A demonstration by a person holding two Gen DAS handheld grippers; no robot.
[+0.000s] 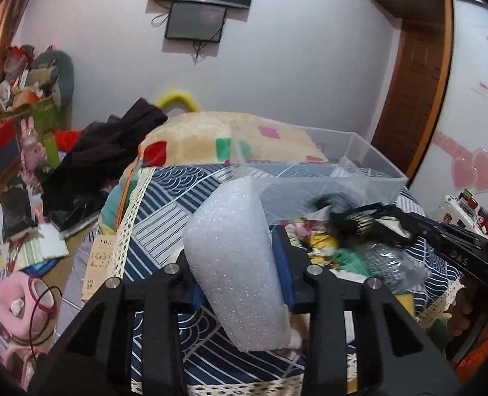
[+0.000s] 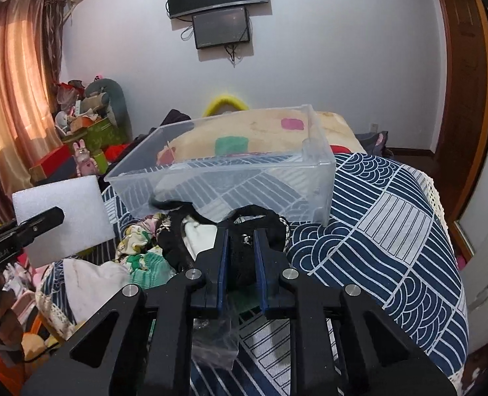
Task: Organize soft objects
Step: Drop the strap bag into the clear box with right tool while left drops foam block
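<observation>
My left gripper (image 1: 232, 250) is shut on a white foam block (image 1: 234, 264), which stands tilted between the blue pads above the bed. The right wrist view shows the same foam block (image 2: 72, 217) at the left, with the left gripper (image 2: 36, 224) clamped on its edge. My right gripper (image 2: 241, 234) is shut on a black lacy fabric item (image 2: 240, 260) with a metal chain. That item lies at the near wall of a clear plastic bin (image 2: 211, 181). In the left wrist view the right gripper (image 1: 359, 219) reaches in from the right, in front of the clear bin (image 1: 369, 181).
A heap of soft things lies left of the black item: floral cloth (image 2: 135, 237), green knit (image 2: 148, 267), white cloth (image 2: 88, 277). The blue-and-white patterned bedcover (image 2: 376, 231) spreads to the right. A beige quilt (image 2: 260, 125) lies behind the bin. Clutter fills the floor (image 1: 19, 247) at the left.
</observation>
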